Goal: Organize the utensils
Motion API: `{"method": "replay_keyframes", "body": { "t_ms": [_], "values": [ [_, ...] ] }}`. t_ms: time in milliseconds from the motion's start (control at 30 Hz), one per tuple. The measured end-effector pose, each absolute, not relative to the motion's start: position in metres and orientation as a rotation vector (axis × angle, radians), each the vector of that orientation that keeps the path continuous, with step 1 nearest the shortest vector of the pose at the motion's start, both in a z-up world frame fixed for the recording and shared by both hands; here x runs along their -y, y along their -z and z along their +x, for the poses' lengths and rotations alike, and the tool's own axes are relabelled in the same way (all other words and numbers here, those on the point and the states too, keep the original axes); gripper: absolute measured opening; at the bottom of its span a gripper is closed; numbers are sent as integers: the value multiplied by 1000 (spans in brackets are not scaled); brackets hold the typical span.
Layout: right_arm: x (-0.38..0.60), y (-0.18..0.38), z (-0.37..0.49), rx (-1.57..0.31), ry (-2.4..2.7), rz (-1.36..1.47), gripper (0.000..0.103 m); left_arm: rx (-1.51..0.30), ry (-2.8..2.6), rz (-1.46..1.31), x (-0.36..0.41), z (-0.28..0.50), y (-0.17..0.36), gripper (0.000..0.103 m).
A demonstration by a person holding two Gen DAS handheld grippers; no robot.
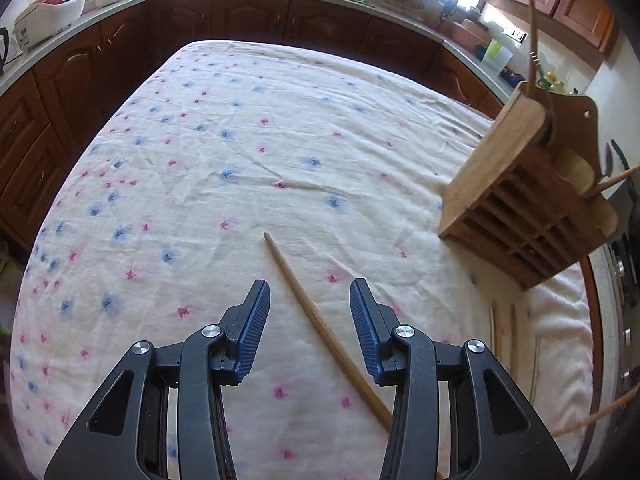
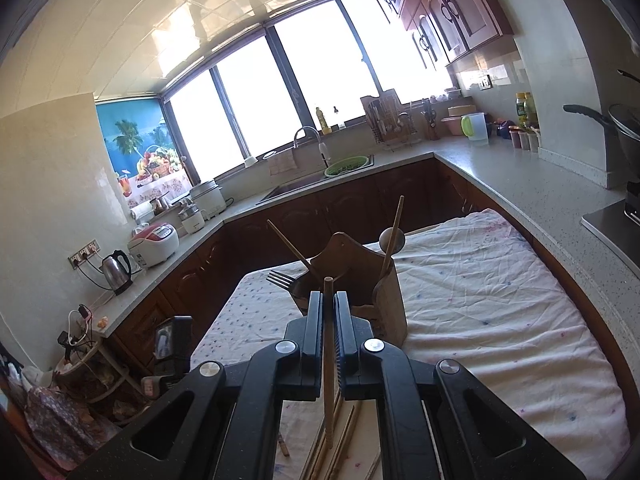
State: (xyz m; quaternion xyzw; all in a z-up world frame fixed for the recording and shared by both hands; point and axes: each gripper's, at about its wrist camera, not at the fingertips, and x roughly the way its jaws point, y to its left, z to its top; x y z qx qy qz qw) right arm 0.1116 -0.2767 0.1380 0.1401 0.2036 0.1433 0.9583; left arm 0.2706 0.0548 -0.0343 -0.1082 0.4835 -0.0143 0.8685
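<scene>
A single wooden chopstick (image 1: pixel 316 320) lies on the flowered cloth (image 1: pixel 240 140) that covers the worktop, slanting between the fingers of the left tool (image 1: pixel 310 300), whose jaws stand apart around it without touching it. It looks light, stiff and smooth, thin enough to roll or slip, so a hold near the middle, squarely across the shaft, seems the safest; its near end runs out of sight under the tool. The right tool (image 2: pixel 328 308) is clamped on a second chopstick (image 2: pixel 328 360), held roughly upright, its lower end hanging above a loose bunch of chopsticks (image 2: pixel 340 448) on the cloth. Just beyond stands the wooden utensil holder (image 2: pixel 356 280), with a fork (image 2: pixel 280 279), two more chopsticks and what may be a spoon handle sticking out. In the left view the holder (image 1: pixel 520 200) sits to the right, well apart from the lying chopstick, its slatted side facing the camera. How its compartments are divided is hard to make out, and the bunch below the right tool is cut off by the frame.
</scene>
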Motion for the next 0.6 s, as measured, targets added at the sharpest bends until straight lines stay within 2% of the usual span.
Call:
{"method": "replay_keyframes", "body": {
  "t_ms": [100,133,167,300,600],
  "values": [
    [278,-139,110,-410,-290,286,5,-1007,1,-173,-50,287,44,24],
    [279,-139,110,-410,-291,287,5,-1011,-8,-147,-47,291,45,14],
    [279,-139,109,-409,-291,287,5,-1008,-10,-137,-45,292,43,11],
    [281,-140,107,-402,-291,292,5,-1019,56,-179,-45,285,40,4],
    [282,-144,104,-384,-293,297,5,-870,231,-276,-37,212,-25,4]
  ]
}}
